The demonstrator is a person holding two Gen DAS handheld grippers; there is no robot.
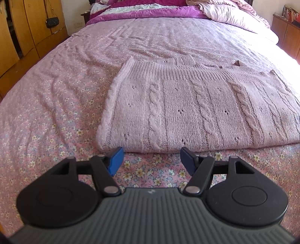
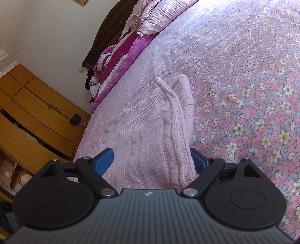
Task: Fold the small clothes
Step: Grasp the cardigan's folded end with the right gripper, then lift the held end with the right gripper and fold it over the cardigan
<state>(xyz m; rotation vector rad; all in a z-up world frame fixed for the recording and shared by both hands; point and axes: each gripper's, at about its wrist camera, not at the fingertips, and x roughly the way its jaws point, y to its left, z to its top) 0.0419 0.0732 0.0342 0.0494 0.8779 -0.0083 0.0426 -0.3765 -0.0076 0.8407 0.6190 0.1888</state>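
A pale pink cable-knit sweater (image 1: 187,105) lies folded flat on the floral bedsheet (image 1: 46,116). My left gripper (image 1: 151,161) hovers just short of the sweater's near folded edge, open, with only sheet between its blue pads. In the right wrist view the sweater (image 2: 150,131) runs away from the camera, its right side raised in a loose ridge. My right gripper (image 2: 151,161) stands wide open around the near end of that knit. The fabric leans against the right finger (image 2: 198,159), while the left finger (image 2: 104,161) stands clear of it.
A magenta quilt (image 1: 142,11) and a checked pillow (image 1: 230,15) are piled at the head of the bed. A wooden wardrobe (image 1: 22,33) with a small black bag (image 1: 52,22) hanging on it stands to the left. A low cabinet (image 1: 286,32) is at the right.
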